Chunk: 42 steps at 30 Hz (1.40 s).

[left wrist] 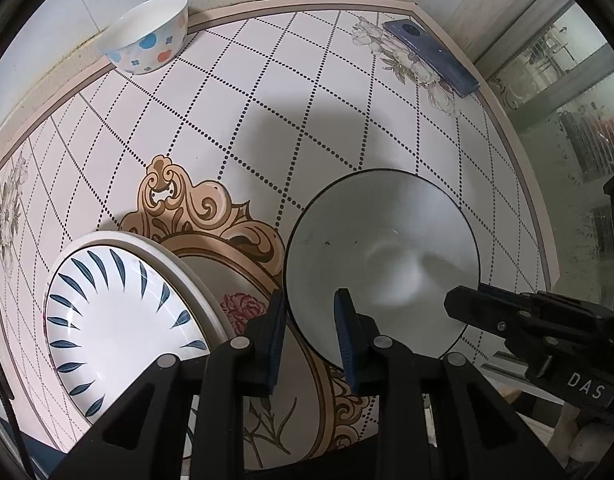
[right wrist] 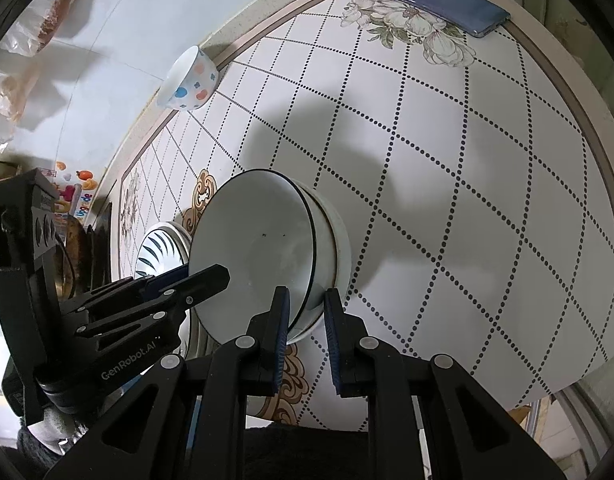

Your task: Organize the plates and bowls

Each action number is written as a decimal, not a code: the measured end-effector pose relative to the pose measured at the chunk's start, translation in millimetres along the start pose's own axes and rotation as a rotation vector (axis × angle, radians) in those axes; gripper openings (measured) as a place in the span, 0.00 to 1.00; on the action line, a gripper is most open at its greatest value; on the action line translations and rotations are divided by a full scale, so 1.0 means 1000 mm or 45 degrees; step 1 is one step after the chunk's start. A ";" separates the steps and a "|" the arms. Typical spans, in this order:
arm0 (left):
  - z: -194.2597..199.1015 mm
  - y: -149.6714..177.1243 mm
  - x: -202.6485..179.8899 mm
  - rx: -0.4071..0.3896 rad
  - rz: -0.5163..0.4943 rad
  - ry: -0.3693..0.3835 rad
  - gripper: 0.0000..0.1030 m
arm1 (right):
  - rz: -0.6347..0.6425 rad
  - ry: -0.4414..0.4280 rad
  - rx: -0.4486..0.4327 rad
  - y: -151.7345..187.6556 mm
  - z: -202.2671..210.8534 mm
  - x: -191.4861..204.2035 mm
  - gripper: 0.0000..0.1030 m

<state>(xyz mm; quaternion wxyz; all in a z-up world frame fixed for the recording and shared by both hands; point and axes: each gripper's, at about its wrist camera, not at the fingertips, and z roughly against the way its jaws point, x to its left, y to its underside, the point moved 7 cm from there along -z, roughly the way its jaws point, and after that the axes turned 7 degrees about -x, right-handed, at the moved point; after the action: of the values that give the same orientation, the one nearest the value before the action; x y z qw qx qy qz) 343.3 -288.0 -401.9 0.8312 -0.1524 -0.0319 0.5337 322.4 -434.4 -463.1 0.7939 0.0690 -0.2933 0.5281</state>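
Observation:
A white bowl with a dark rim (left wrist: 383, 256) sits on the patterned table, also in the right wrist view (right wrist: 263, 248), where it looks nested in another white bowl (right wrist: 335, 248). My left gripper (left wrist: 311, 336) is open with its fingers either side of the bowl's near-left rim. My right gripper (right wrist: 305, 328) is open, its fingers straddling the bowl's near rim; it enters the left wrist view (left wrist: 507, 316) at the right. A white plate with blue leaf marks (left wrist: 119, 320) lies left of the bowl, seen too in the right wrist view (right wrist: 161, 246). A spotted bowl (left wrist: 147, 36) stands at the far left edge.
A blue phone (left wrist: 431, 56) lies at the table's far right corner (right wrist: 443, 4). A wall runs along the far edge behind the spotted bowl (right wrist: 189, 80). A glass door is right of the table. Plastic bags hang at the left in the right wrist view.

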 end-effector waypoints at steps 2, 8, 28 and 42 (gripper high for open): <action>0.000 0.000 0.000 0.001 -0.002 0.000 0.21 | -0.006 -0.007 0.005 0.000 0.001 0.000 0.19; 0.025 -0.007 0.005 -0.031 0.048 0.043 0.22 | -0.034 -0.041 0.028 -0.003 0.013 0.002 0.21; 0.013 -0.197 0.203 -0.213 0.619 -0.026 0.32 | 0.217 -0.163 -0.021 -0.236 -0.060 0.137 0.49; -0.059 -0.214 0.240 -0.136 0.684 0.025 0.16 | 0.217 -0.121 0.170 -0.294 -0.210 0.162 0.18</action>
<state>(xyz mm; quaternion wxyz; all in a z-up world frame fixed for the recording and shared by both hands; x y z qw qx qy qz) 646.5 -167.4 -423.2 0.6508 -0.2042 -0.0103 0.7312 706.8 -344.6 -488.8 0.7248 0.1215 -0.2997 0.6083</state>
